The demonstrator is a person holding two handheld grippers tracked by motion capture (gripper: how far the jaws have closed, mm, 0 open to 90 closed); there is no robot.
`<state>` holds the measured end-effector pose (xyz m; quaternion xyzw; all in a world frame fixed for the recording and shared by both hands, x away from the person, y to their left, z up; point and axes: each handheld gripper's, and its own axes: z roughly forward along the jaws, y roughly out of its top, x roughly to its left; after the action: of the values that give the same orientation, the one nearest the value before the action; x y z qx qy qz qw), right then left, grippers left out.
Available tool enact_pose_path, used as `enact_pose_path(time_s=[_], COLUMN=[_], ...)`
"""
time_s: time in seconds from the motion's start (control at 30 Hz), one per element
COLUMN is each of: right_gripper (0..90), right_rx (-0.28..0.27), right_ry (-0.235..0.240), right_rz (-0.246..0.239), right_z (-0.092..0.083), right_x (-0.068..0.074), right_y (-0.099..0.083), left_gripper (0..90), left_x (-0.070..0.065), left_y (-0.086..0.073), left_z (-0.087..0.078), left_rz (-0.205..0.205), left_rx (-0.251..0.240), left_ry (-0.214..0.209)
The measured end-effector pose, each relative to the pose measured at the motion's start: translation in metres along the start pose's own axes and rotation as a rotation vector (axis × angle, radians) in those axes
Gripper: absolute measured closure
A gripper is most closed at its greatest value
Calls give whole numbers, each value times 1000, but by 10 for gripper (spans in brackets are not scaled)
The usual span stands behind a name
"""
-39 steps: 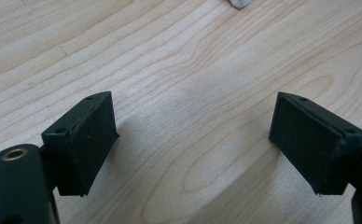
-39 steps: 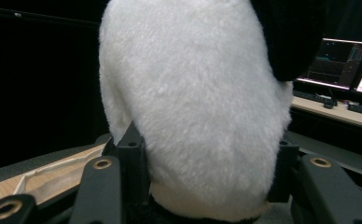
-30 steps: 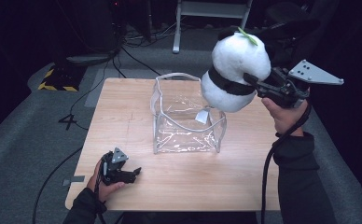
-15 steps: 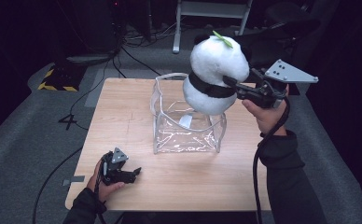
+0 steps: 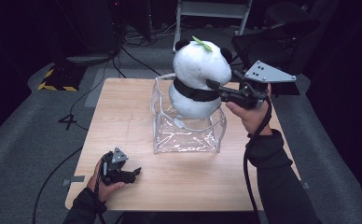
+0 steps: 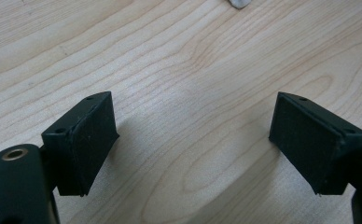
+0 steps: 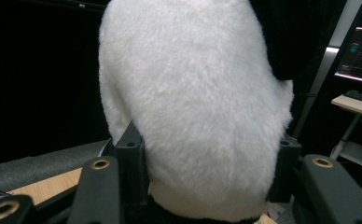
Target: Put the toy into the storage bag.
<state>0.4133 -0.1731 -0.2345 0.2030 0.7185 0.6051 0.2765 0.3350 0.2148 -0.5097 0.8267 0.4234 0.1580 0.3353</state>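
The right gripper (image 5: 212,87) is holding a plush panda (image 5: 198,77) clamped between its jaws, which are squeezing the soft white body from both sides, as the right gripper view (image 7: 207,186) is showing. The toy is hanging upright, partly over the back rim of a clear plastic box (image 5: 188,128) standing mid-table (image 5: 123,121), its lower body beginning to overlap the opening.

To do this well, the person is likely needing to centre the panda over the opening before lowering, keeping the squeeze firm so the toy is not slipping, and bringing it down straight so the bulky body is not catching the thin wall and tipping the box.

Against the earlier frames, the panda is sitting farther left and slightly lower, having come from beyond the box's right side to over it. The left gripper (image 5: 123,173) is resting in the same near-left spot, its jaws apart and empty above bare wood (image 6: 188,140).
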Motion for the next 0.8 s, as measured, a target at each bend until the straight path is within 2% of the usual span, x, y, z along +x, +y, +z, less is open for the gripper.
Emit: enact_pose_path(time_s=[0.27, 0.4, 0.8], right_gripper=[464, 462, 455], right_rx=[13, 24, 46], right_ry=[23, 27, 32], right_rz=[6, -9, 10], right_z=[13, 18, 24], right_x=[7, 12, 8], right_y=[-4, -6, -22], left_gripper=[150, 150, 150], left_x=[0, 0, 0], left_y=[0, 0, 0], left_z=[0, 0, 0], left_rz=[0, 0, 0], left_rx=[0, 0, 0], left_ry=[0, 0, 1])
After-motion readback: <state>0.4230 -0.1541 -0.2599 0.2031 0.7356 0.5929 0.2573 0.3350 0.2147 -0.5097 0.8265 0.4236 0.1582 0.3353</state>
